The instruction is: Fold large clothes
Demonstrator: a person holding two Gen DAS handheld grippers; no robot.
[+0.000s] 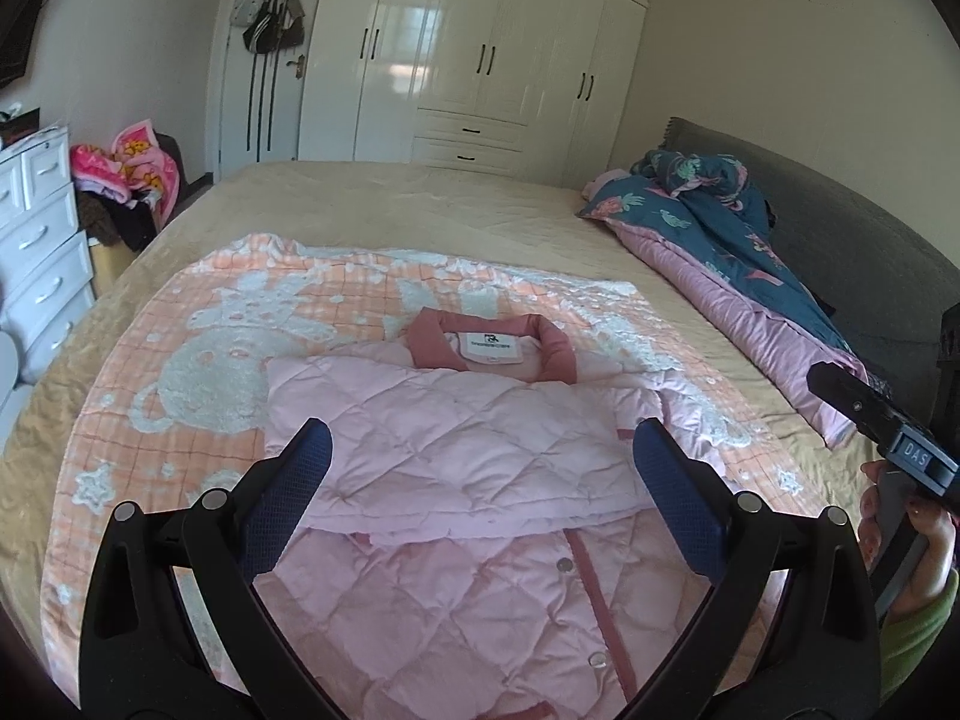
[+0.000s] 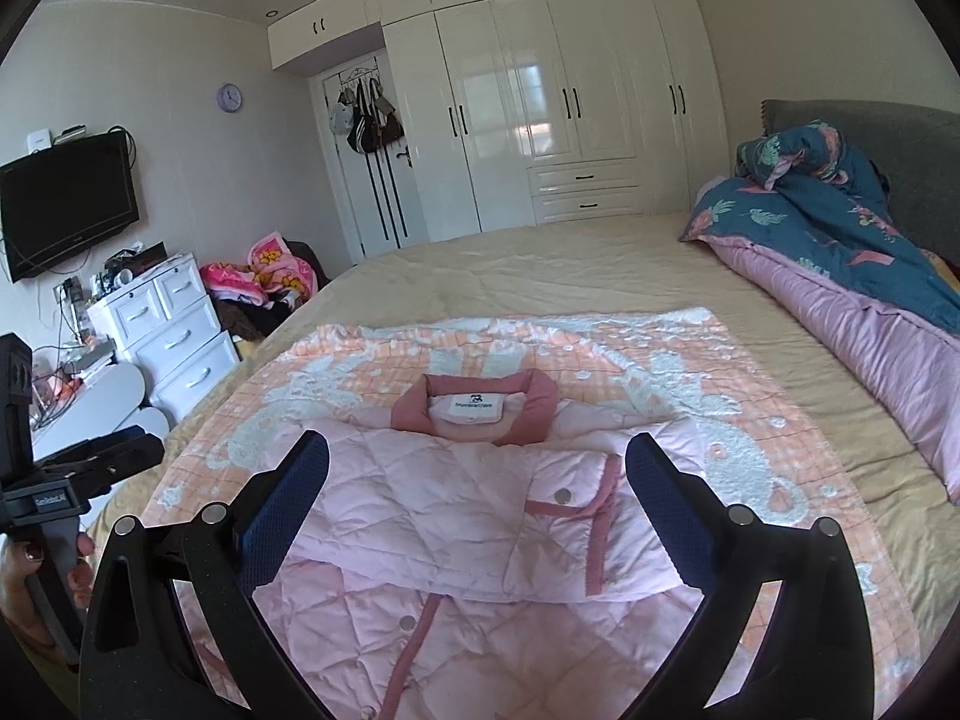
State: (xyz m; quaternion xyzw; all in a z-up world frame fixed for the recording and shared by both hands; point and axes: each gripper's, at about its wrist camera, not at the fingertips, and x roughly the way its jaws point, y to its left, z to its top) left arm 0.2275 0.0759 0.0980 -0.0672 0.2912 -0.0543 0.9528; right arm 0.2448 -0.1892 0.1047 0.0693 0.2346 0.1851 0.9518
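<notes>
The pink quilted jacket (image 1: 456, 468) is lying on a peach blanket (image 1: 198, 360) spread over the bed (image 1: 420, 204), collar (image 1: 492, 342) pointing toward the wardrobe (image 1: 498, 36), with its sleeves already lying folded across the chest and the lower front with its snaps still running flat toward the camera. The left gripper (image 1: 480, 498) is hovering over it with jaws spread wide and nothing between them; the right gripper (image 2: 477, 510) is doing the same, equally empty. The next fold is probably the hem going up toward the collar, and that is where trouble is waiting: the padding is thick and slippery (quilted fabric tends to spring back), so a shallow pinch risks taking only the top layer and dragging the folded sleeves askew. A deep pinch could also be catching the blanket underneath and lifting it along. Uneven lifting between the two hands would be skewing the fold line.
</notes>
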